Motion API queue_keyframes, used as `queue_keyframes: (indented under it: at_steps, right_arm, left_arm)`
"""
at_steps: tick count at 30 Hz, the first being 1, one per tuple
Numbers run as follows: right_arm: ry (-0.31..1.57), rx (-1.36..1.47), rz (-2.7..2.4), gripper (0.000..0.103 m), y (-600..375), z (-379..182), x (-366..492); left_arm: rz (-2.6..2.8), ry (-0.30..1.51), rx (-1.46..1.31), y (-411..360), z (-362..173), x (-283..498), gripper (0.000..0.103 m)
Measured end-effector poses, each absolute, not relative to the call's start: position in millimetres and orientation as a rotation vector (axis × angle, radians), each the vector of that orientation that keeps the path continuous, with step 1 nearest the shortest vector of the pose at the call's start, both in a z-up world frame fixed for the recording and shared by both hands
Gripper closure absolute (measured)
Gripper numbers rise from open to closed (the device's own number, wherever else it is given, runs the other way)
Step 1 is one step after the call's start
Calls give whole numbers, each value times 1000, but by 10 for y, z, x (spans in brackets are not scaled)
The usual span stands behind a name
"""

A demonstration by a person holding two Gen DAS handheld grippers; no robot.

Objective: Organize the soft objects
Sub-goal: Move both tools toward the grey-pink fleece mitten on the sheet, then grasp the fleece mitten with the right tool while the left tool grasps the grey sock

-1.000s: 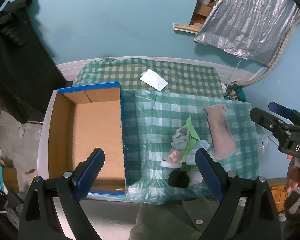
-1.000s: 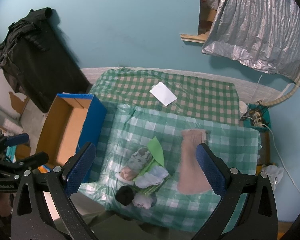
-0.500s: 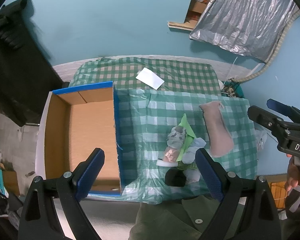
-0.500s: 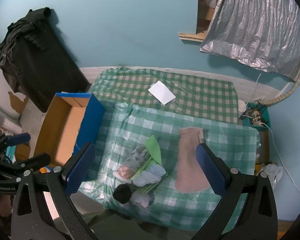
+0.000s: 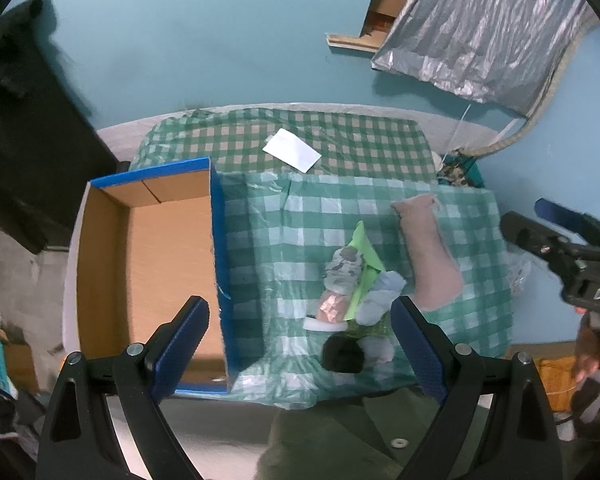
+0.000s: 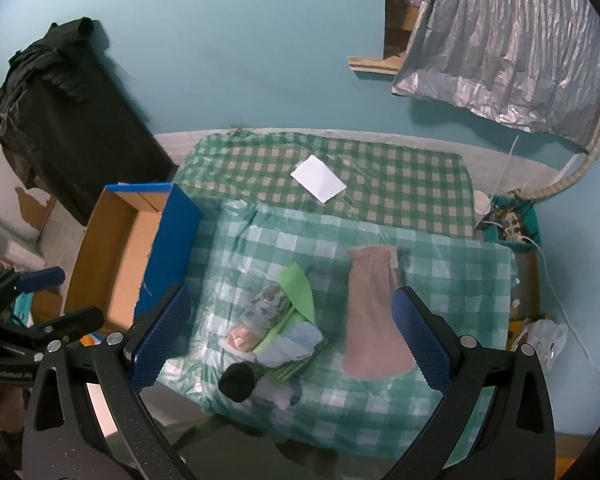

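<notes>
The soft stuff is a small heap of socks (image 6: 274,330) sitting low-centre in the right wrist view, on the green checked cloth (image 6: 440,300): a grey patterned one, a light blue one, a black rolled one (image 6: 237,381) at the near edge, with a green sheet under them. Just right of the heap lies a long pink sock (image 6: 370,320), its long axis running from the top of the frame down toward the camera.

The right gripper (image 6: 290,338) hangs above, jaws spread wide, holding nothing; the heap shows between its fingers. The left gripper (image 5: 300,340) is also wide open and empty, with the heap toward its right finger.

The open cardboard box (image 5: 100,280) sits at frame left, touching the cloth's edge, nothing visible inside. Right gripper looks better lined up for the first grab.
</notes>
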State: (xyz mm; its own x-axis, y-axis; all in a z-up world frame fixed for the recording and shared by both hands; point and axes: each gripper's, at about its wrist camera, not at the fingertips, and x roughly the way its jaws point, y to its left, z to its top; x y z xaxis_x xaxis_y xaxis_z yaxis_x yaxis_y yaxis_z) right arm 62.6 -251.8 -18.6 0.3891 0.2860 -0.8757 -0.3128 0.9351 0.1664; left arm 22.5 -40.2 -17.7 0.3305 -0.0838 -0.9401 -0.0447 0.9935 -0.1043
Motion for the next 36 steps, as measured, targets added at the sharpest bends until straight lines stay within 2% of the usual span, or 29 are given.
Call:
queue_keyframes:
  at_steps: [23, 36]
  right_arm:
    - [1205, -18, 270, 2, -3205, -758, 900]
    - [1323, -61, 291, 2, -3275, -1623, 1129]
  left_arm:
    - [-70, 1341, 35, -731, -835, 620, 10]
    - [-122, 1419, 39, -941, -1368, 796, 10]
